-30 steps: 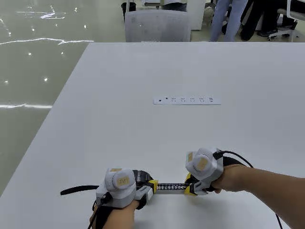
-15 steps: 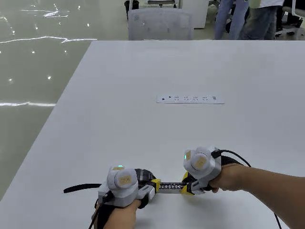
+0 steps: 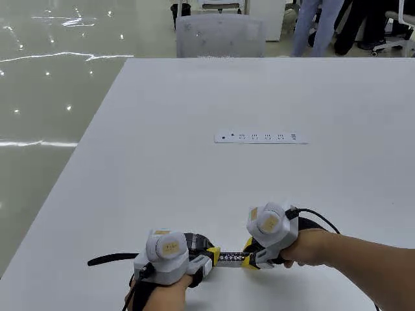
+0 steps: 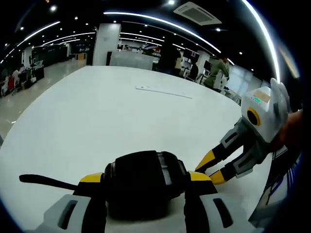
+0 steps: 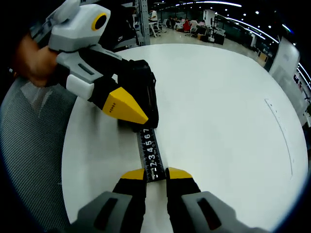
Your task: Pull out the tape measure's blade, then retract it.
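A black tape measure case (image 3: 193, 241) lies at the near edge of the white table (image 3: 194, 162). My left gripper (image 3: 206, 258) is shut on the case (image 4: 143, 182), one yellow-tipped jaw on each side. A short length of blade (image 3: 230, 258) runs right from the case to my right gripper (image 3: 248, 257). In the right gripper view, the right gripper (image 5: 155, 174) is shut on the blade's end, and the numbered blade (image 5: 149, 148) leads to the case (image 5: 141, 92). The case's black strap (image 3: 107, 259) trails off to the left.
A white power strip (image 3: 259, 137) lies flat mid-table. A grey chair (image 3: 220, 35) stands at the far end, with people behind it. The table's left edge drops to a glossy floor (image 3: 39, 97). The right gripper's cable (image 3: 318, 214) runs back over the forearm.
The right gripper has moved left toward the case, and the exposed blade between the two grippers is shorter. The left gripper has stayed shut on the case.
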A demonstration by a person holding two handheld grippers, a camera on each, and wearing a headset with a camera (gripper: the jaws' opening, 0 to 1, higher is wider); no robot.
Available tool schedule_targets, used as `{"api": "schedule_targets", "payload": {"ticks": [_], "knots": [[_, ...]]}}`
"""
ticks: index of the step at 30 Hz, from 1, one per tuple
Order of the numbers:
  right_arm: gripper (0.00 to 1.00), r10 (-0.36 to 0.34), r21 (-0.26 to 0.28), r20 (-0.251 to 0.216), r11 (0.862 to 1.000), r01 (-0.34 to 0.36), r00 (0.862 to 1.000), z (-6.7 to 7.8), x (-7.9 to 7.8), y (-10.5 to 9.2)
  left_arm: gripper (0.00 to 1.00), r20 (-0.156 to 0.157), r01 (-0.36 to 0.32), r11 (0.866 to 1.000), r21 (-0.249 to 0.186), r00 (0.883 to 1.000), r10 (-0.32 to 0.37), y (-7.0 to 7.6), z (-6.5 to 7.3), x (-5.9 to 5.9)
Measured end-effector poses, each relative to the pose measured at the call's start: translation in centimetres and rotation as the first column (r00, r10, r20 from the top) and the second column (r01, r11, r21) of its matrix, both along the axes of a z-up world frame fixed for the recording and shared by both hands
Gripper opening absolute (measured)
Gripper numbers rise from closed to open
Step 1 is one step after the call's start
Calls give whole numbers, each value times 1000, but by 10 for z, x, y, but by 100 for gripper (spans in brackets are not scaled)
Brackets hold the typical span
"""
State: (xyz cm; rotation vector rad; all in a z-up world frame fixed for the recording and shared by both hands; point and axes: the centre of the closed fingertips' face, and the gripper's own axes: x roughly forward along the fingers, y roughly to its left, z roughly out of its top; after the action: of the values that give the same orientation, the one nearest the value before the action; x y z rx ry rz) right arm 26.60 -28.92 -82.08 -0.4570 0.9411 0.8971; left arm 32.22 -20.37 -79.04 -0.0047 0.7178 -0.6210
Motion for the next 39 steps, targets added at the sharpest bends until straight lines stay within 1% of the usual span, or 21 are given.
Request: {"api": "schedule_targets", "payload": {"ticks": [6,15,25,29,31,36,37,39], "knots": [[14,11,13,-4,1000,-11,1000,0,3,8,61,-8,5,1000,-2,1000,-5,0,0,0],[14,11,34,3,999,-11,1000,1,8,18,61,-10,4,1000,-4,1000,-4,-1,0,-1],[14,21,41,8,999,-22,1000,1,14,31,61,-16,3,1000,-6,1000,-3,-1,0,-1],[14,16,59,10,998,-16,1000,1,16,38,61,-15,3,1000,-7,1000,-4,-1,0,-1],[14,29,54,22,998,-30,999,1,17,41,61,-15,6,1000,-6,1000,-6,-1,0,-1],[15,76,39,57,996,-78,996,2,15,39,61,-15,6,1000,-7,1000,-6,-1,0,-1],[15,72,33,49,997,-74,996,1,15,38,61,-16,6,1000,-8,1000,-6,-1,1,-1],[15,59,40,43,997,-61,997,0,14,36,61,-16,6,1000,-8,1000,-6,-1,1,-1]]}}
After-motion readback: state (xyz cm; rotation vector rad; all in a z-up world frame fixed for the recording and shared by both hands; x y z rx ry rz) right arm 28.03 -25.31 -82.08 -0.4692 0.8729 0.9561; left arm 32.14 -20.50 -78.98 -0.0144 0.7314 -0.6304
